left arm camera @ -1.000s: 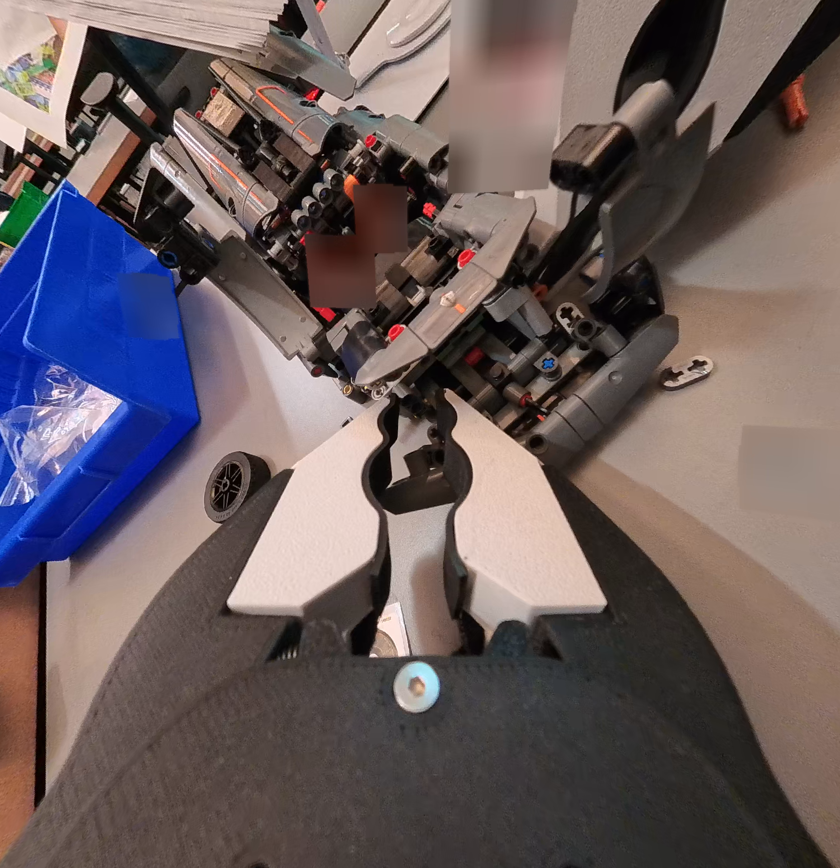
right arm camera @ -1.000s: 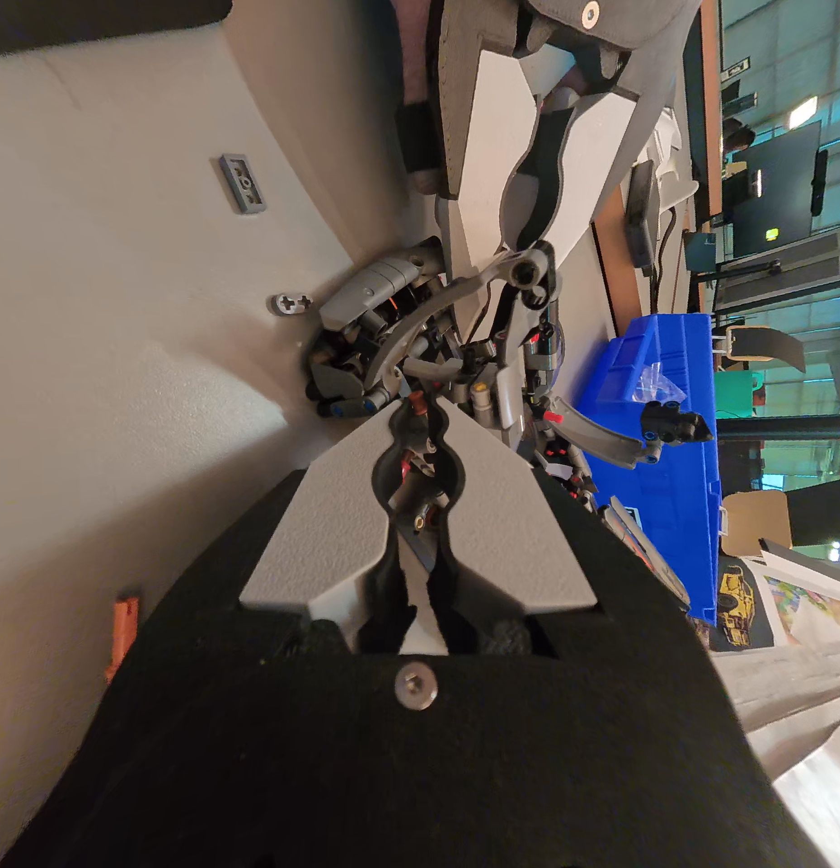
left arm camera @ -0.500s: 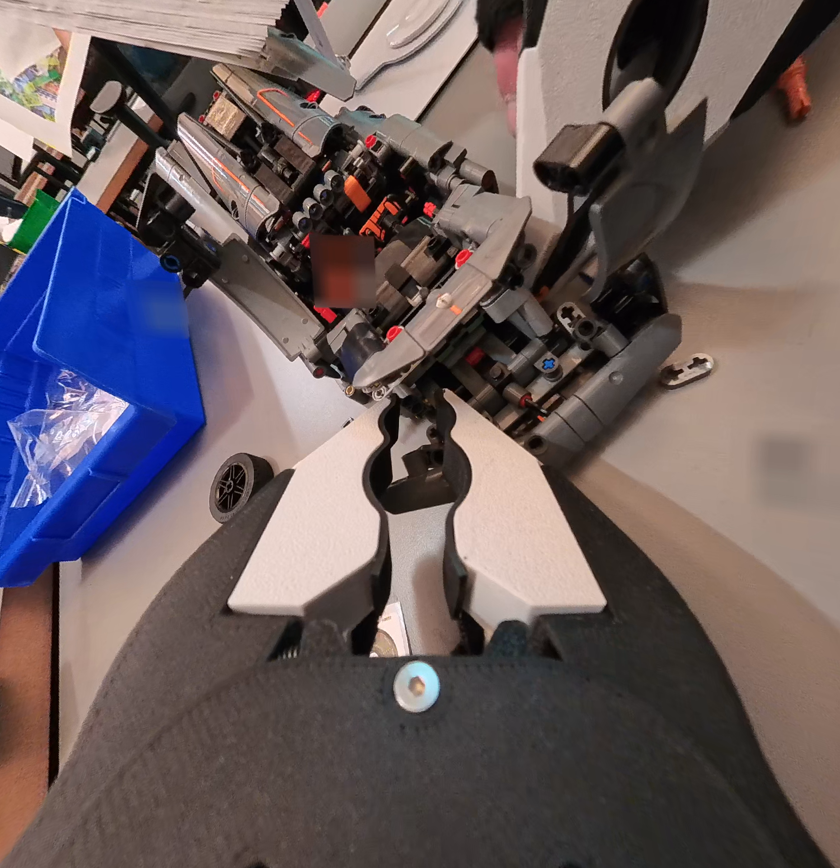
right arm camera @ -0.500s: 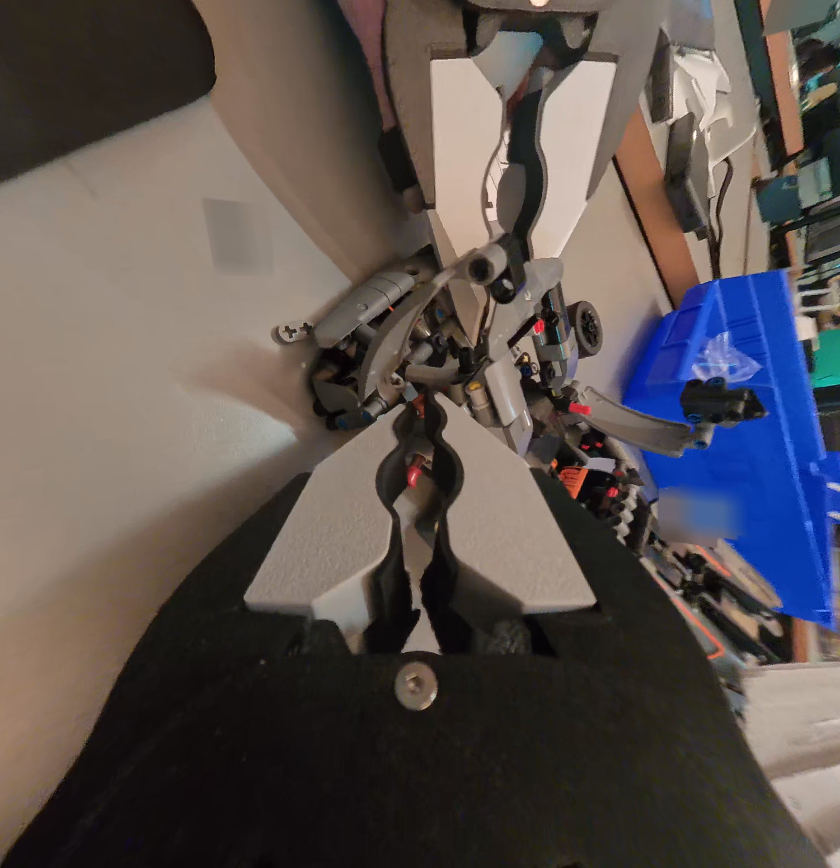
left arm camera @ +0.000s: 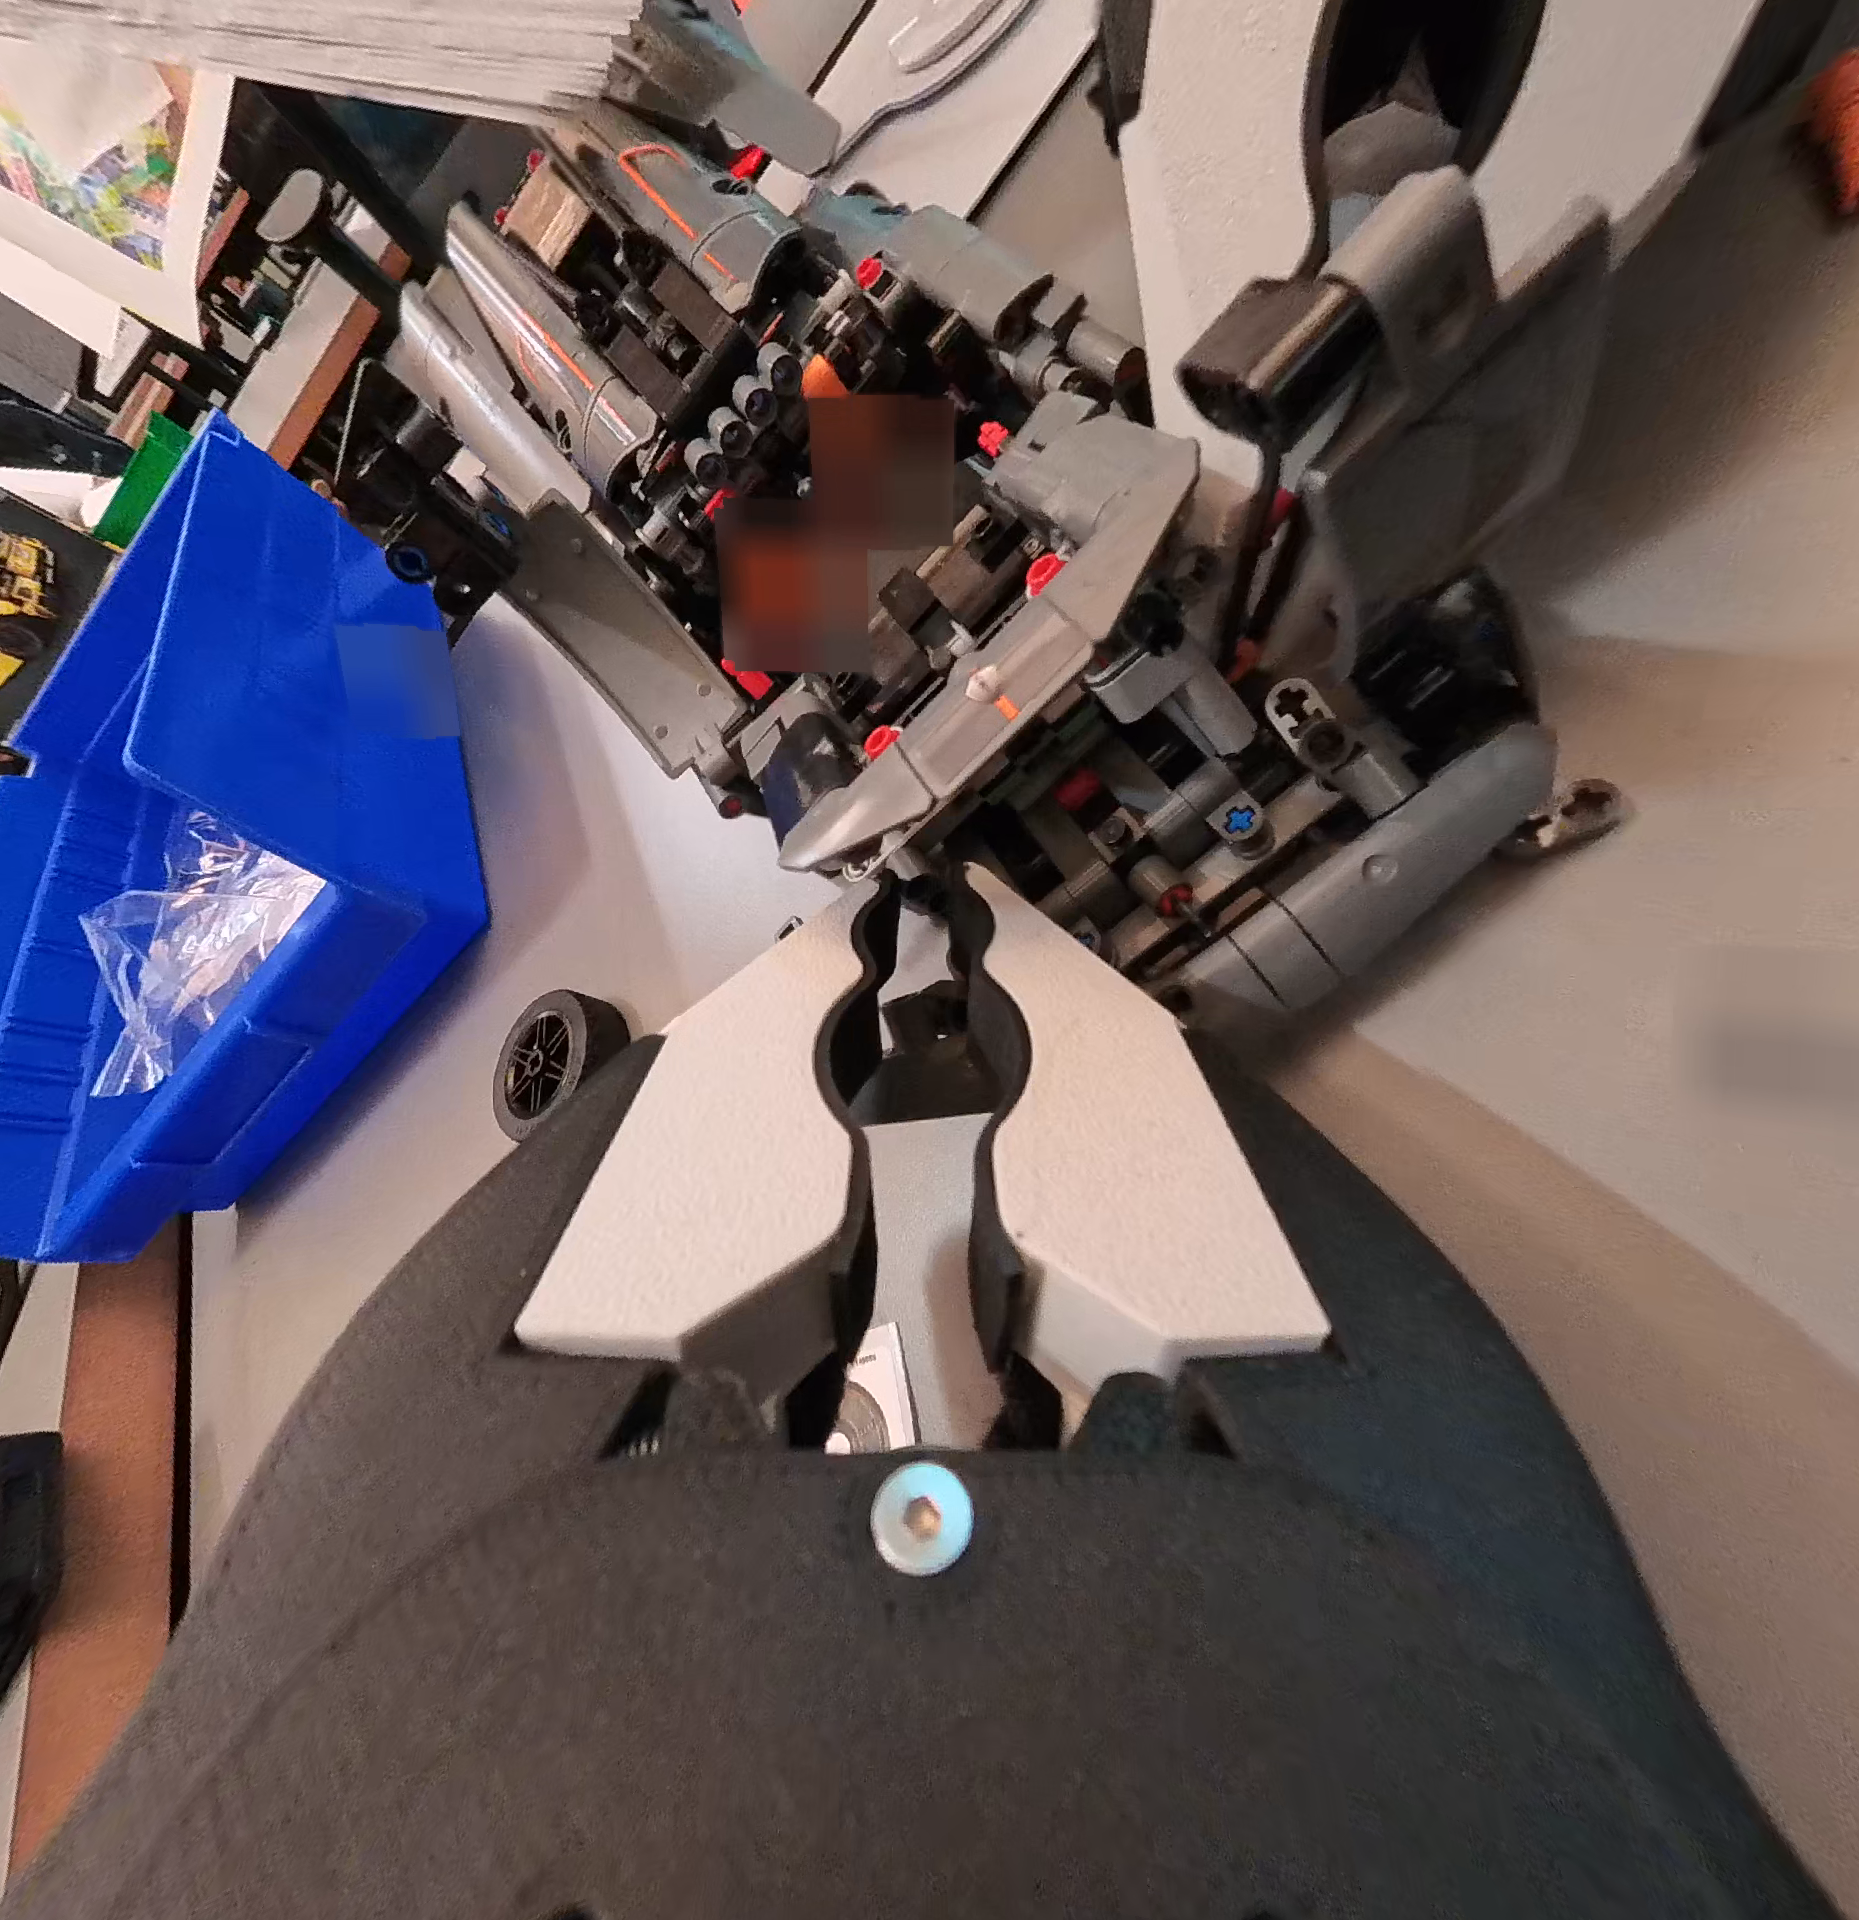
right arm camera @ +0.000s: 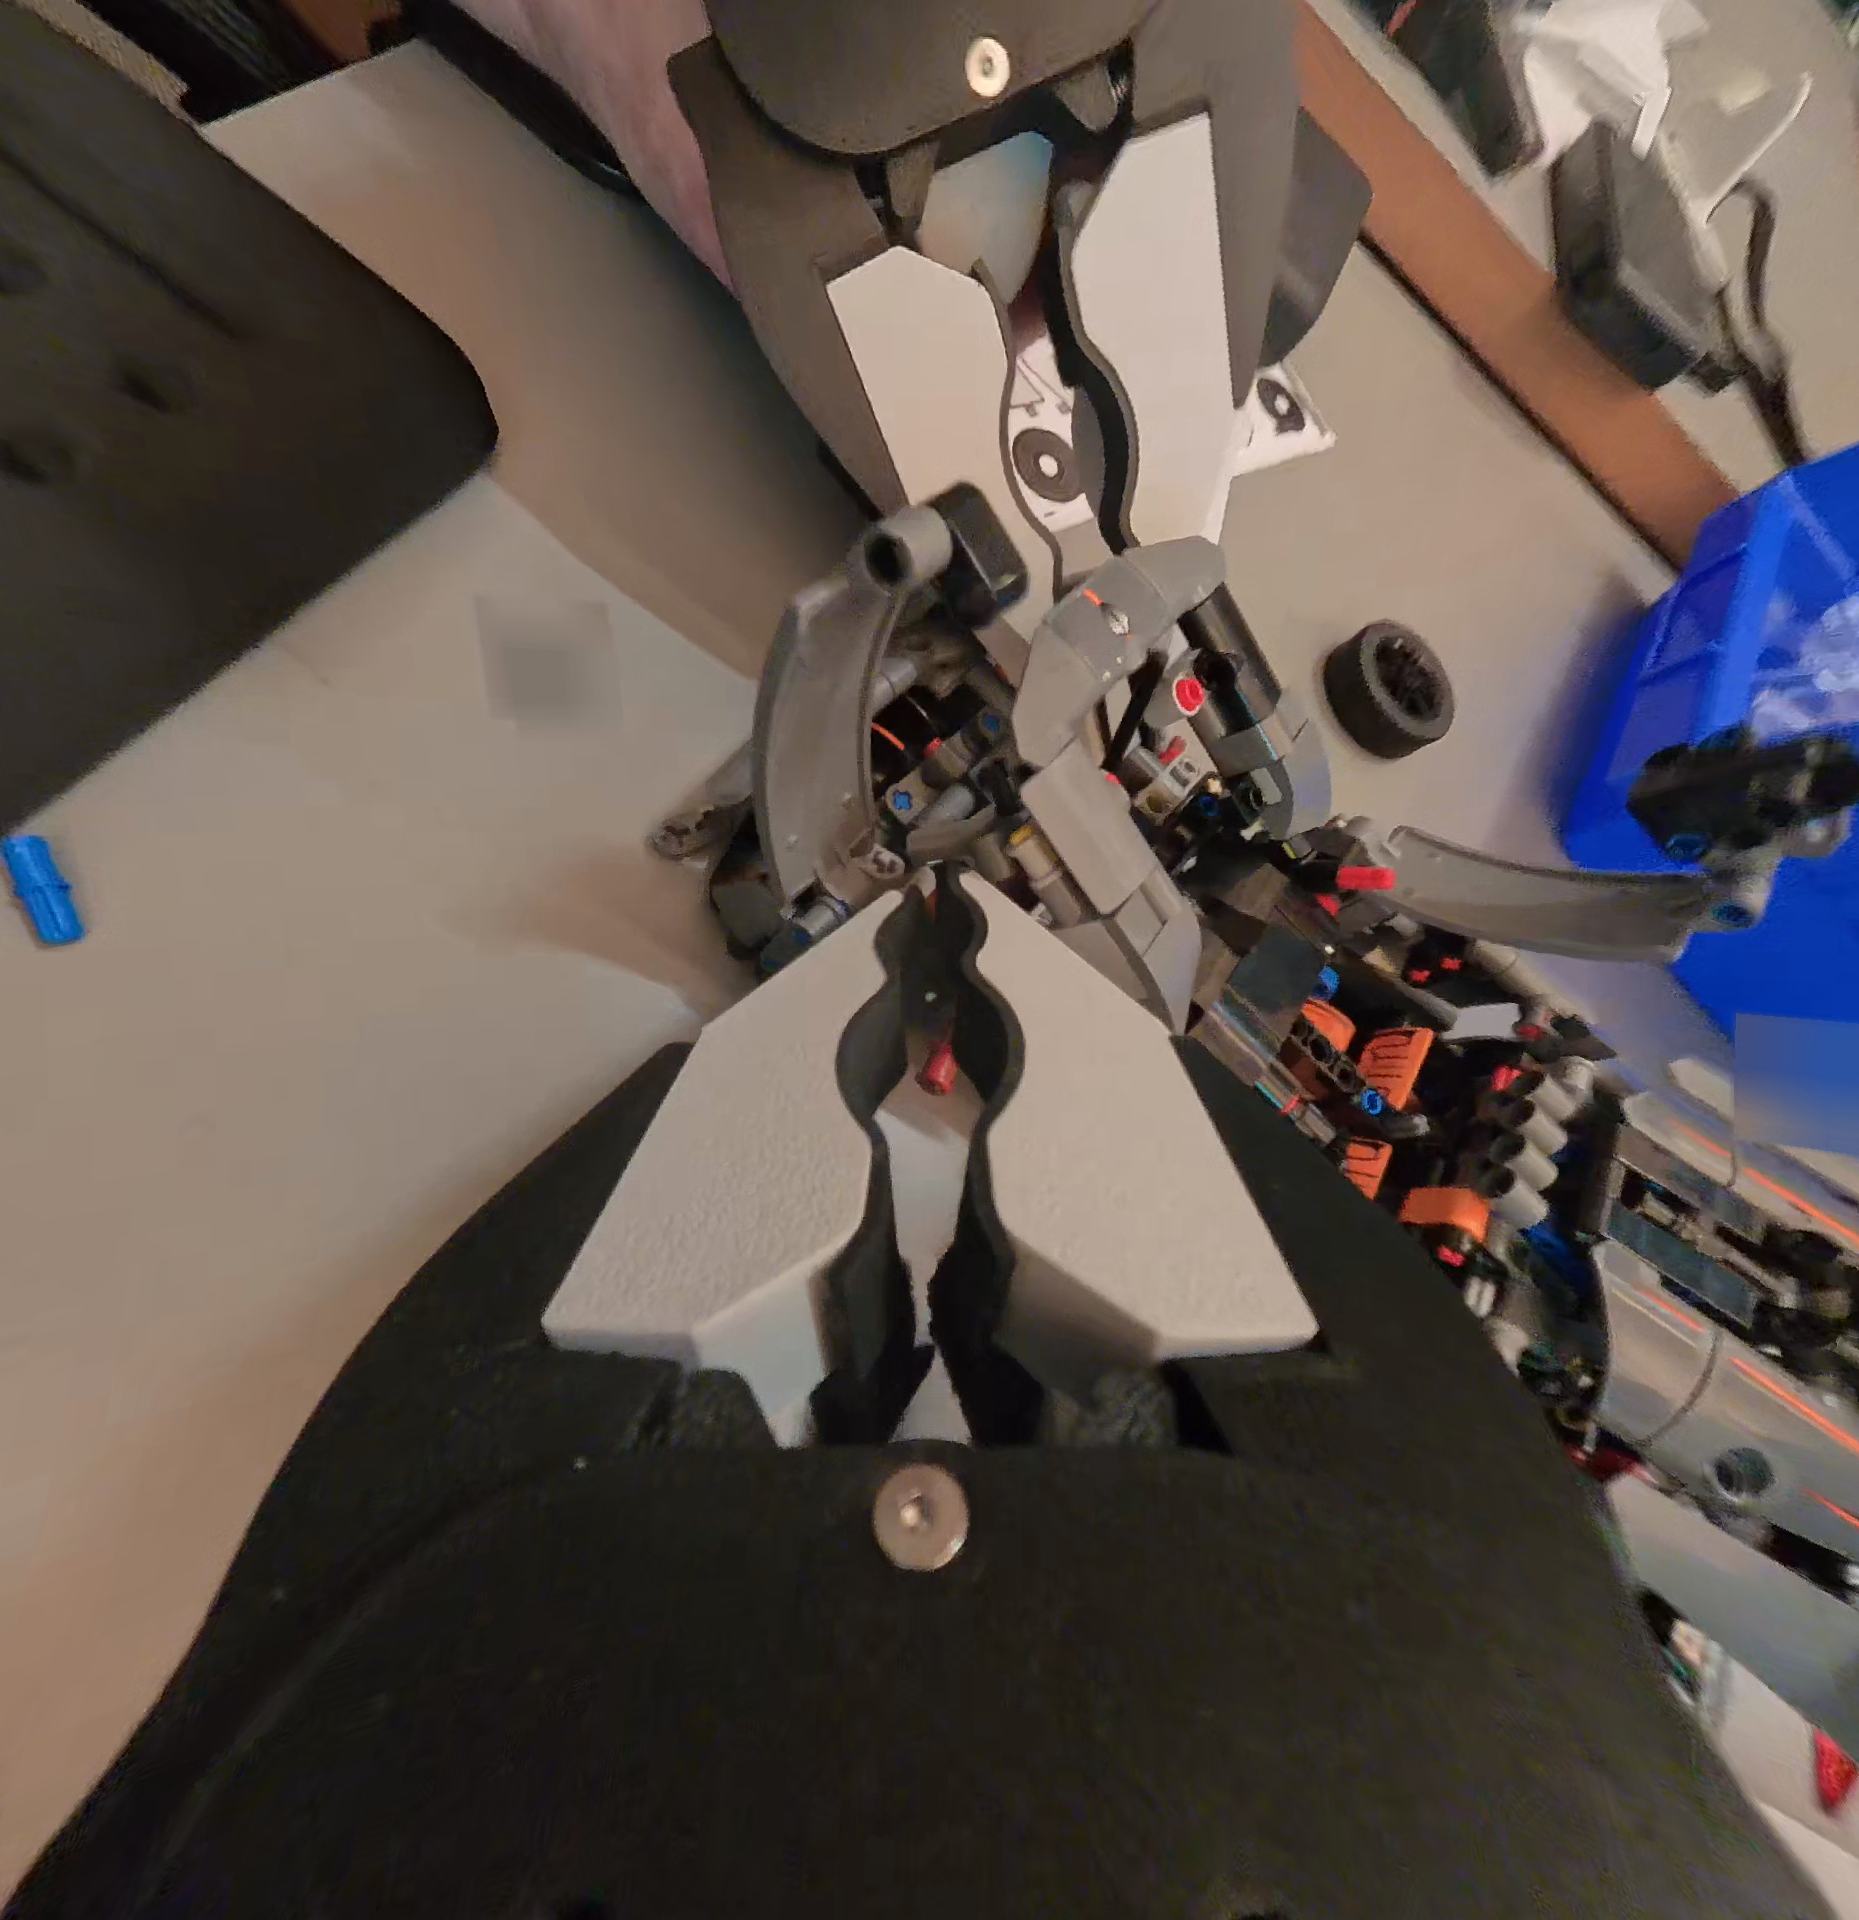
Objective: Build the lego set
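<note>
The grey lego car (left arm camera: 1008,644) lies on the pale table (left arm camera: 1631,1091) between both tools. The left gripper (left arm camera: 923,894) is nearly closed, its tips pinching the car's near edge. The right gripper (right arm camera: 940,894) clamps the opposite end the same way. A loose black wheel (left arm camera: 551,1060) sits beside the blue bin (left arm camera: 229,727)
</note>
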Demonstrator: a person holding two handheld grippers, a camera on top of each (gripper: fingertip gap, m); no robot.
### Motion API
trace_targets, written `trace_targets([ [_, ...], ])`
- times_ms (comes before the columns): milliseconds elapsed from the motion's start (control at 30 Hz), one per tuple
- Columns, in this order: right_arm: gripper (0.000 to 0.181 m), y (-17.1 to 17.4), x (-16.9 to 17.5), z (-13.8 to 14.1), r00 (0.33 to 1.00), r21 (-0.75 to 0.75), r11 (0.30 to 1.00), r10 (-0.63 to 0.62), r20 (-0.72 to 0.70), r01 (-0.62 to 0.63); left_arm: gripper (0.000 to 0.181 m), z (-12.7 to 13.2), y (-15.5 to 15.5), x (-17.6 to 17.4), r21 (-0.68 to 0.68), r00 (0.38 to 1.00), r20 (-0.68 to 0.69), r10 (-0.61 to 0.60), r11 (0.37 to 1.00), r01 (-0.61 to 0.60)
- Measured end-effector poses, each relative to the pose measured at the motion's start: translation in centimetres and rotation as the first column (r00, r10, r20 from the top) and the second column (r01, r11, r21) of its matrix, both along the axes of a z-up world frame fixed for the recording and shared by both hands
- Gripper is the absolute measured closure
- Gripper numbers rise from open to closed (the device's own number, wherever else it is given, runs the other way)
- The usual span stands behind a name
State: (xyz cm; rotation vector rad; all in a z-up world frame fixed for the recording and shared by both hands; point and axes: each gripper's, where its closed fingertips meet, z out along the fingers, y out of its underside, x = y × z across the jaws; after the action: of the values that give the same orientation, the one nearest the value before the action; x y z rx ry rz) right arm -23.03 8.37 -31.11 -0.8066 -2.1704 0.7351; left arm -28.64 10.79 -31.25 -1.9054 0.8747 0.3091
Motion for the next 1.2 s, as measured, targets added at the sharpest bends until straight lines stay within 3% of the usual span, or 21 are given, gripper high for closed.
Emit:
trace_targets([
  [200,0.181,-0.2,-0.1,0.0,1.000,0.010,1.000,-0.006,0.010,0.006,0.177,0.0,0.1,-0.1,0.005,1.000,-0.005,0.008,1.000,-0.008],
  [300,0.181,-0.2,-0.1,0.0,1.000,-0.027,1.000,-0.009,0.012,0.009,0.177,0.0,0.1,-0.1,0.006,1.000,-0.004,0.008,1.000,-0.008],
  [400,0.181,-2.3,0.1,1.5,0.998,-0.137,0.988,0.066,-0.023,-0.068,0.176,0.0,0.2,0.0,0.012,1.000,-0.008,0.007,1.000,-0.007],
  [467,0.181,-1.4,0.0,0.8,0.998,0.032,0.998,0.058,-0.026,-0.058,0.176,0.0,0.2,0.0,0.014,1.000,-0.009,0.006,1.000,-0.006],
  [533,0.181,-0.9,0.4,0.9,0.998,0.029,0.998,0.058,-0.028,-0.057,0.176,0.0,0.2,0.0,0.017,1.000,-0.015,0.007,1.000,-0.007],
  [700,0.181,0.8,0.7,0.1,0.997,0.190,0.980,0.063,-0.034,-0.055,0.176,0.0,0.2,0.0,0.014,1.000,-0.009,0.004,1.000,-0.004],
  [833,0.167,0.7,0.7,0.1,0.994,0.269,0.961,0.087,-0.062,-0.067,0.176,0.1,0.2,0.0,0.012,1.000,-0.007,0.004,1.000,-0.004],
  [1067,0.176,1.1,-0.2,-0.2,0.986,0.462,0.886,0.105,-0.127,-0.035,0.176,0.1,0.1,0.0,0.012,1.000,-0.007,0.003,1.000,-0.003],
  [1200,0.178,1.1,-0.2,-0.2,0.988,0.478,0.878,0.088,-0.129,-0.016,0.176,0.1,0.1,0.0,0.013,1.000,-0.009,0.004,1.000,-0.003],
])
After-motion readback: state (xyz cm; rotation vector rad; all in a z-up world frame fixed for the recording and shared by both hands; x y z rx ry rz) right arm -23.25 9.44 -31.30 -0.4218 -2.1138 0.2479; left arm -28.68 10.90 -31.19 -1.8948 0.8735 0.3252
